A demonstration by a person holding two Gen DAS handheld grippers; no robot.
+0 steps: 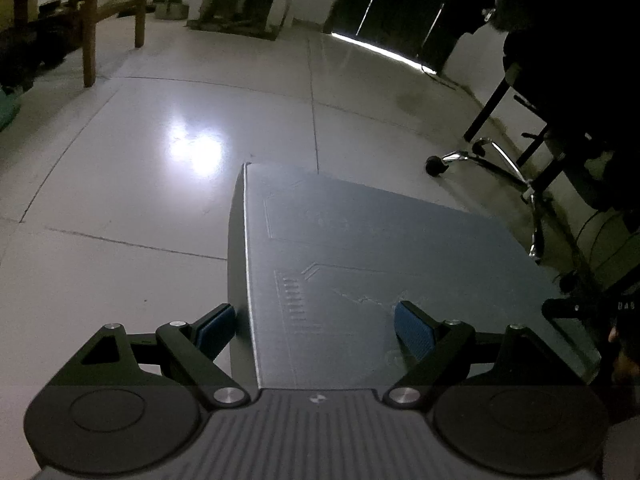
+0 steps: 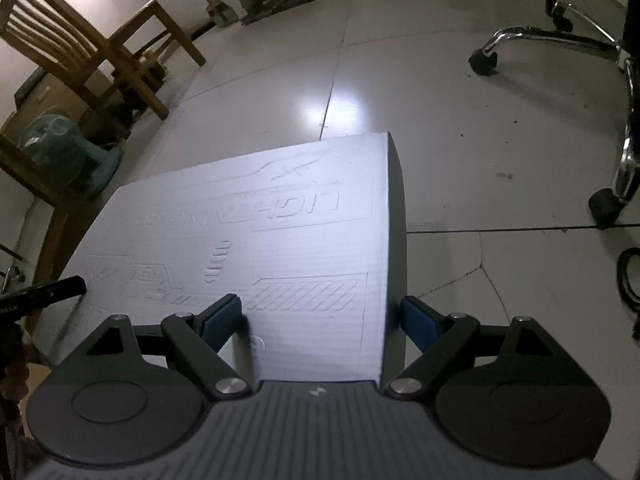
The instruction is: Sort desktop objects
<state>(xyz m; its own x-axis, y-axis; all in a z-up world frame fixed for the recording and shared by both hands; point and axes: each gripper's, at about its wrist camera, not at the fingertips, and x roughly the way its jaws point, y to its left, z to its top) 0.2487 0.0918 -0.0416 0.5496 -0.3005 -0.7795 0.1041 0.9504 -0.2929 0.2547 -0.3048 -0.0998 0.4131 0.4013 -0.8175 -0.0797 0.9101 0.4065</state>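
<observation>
ribbed blue pads (image 1: 414, 332), embossed box (image 2: 280, 248) - corrugated, rectangular

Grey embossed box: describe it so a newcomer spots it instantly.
Above the pale tiled floor, both hand-held grippers straddle one wide flat grey box. Unlike the wooden chair and the chrome-legged office chair beyond, its lid carries embossed lettering and hatched panels.

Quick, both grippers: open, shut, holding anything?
Left gripper: open, fingers straddling the left edge of the grey box, not clamped.
Right gripper: open, fingers straddling the box's right edge, not clamped.
</observation>
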